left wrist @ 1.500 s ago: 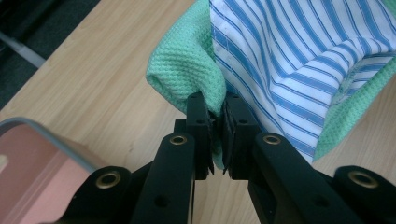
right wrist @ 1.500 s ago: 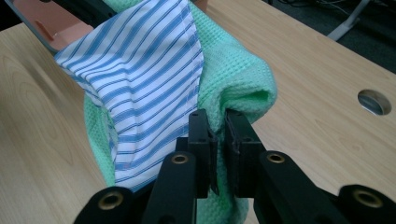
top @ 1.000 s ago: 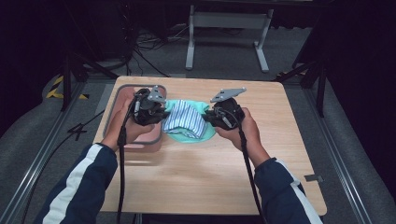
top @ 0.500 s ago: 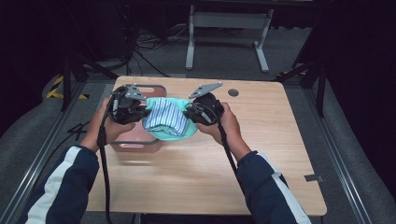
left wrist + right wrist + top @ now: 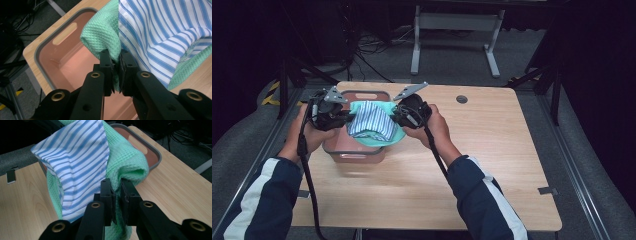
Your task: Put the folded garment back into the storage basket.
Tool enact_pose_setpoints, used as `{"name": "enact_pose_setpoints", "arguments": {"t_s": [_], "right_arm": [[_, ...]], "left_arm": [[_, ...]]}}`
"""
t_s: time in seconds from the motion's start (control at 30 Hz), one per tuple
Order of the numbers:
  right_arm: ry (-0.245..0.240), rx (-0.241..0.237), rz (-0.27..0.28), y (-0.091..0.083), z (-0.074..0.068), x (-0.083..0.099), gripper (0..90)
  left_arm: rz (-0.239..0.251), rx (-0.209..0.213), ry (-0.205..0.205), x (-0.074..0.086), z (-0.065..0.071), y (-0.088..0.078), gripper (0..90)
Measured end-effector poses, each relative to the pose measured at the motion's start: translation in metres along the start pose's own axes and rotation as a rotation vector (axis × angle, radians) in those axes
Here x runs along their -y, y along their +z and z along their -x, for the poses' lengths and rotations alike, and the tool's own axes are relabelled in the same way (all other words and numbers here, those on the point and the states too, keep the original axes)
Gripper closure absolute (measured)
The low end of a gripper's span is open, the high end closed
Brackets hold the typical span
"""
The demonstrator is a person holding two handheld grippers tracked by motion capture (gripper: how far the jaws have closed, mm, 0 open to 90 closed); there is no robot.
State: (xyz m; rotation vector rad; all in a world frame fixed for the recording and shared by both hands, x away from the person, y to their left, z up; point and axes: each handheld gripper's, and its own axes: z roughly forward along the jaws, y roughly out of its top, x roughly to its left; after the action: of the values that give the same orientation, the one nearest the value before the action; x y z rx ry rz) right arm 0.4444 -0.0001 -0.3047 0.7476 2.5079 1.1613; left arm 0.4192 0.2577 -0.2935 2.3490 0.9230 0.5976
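Left tongs (image 5: pixel 116 72) and right tongs (image 5: pixel 117 198) each clenched on green waffle cloth (image 5: pixel 396 136), striped shirt (image 5: pixel 369 120) on it, above pink bin (image 5: pixel 357 152), wooden worktop (image 5: pixel 492 150), no legible writing

Bin (image 5: pixel 354 152) mouth is covered by slung cloth bundle (image 5: pixel 372 122); table (image 5: pixel 492 150) from 3 to 6 o'clock is left open.

green waffle cloth (image 5: pixel 393 137) – hanging folded, sagging between its two pinched ends, wrapping under the striped cloth | blue-and-white striped cloth (image 5: pixel 369 120) – lying crumpled on top | pink bin (image 5: pixel 341 149) – sitting open on the worktop directly beneath, grey-rimmed, slot handle
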Motion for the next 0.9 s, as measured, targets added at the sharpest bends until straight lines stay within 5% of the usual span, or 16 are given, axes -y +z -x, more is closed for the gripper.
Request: {"name": "enact_pose_setpoints", "arguments": {"t_s": [0.5,0.9], "right_arm": [[-0.024,-0.028,-0.008,0.038,-0.017,-0.023,81.2],[-0.024,-0.059,-0.042,0.071,-0.025,-0.022,80.7]], "left_arm": [[-0.025,-0.055,-0.035,0.021,-0.025,-0.007,82.6],[-0.08,-0.076,-0.064,0.04,-0.035,0.012,82.5]]}}
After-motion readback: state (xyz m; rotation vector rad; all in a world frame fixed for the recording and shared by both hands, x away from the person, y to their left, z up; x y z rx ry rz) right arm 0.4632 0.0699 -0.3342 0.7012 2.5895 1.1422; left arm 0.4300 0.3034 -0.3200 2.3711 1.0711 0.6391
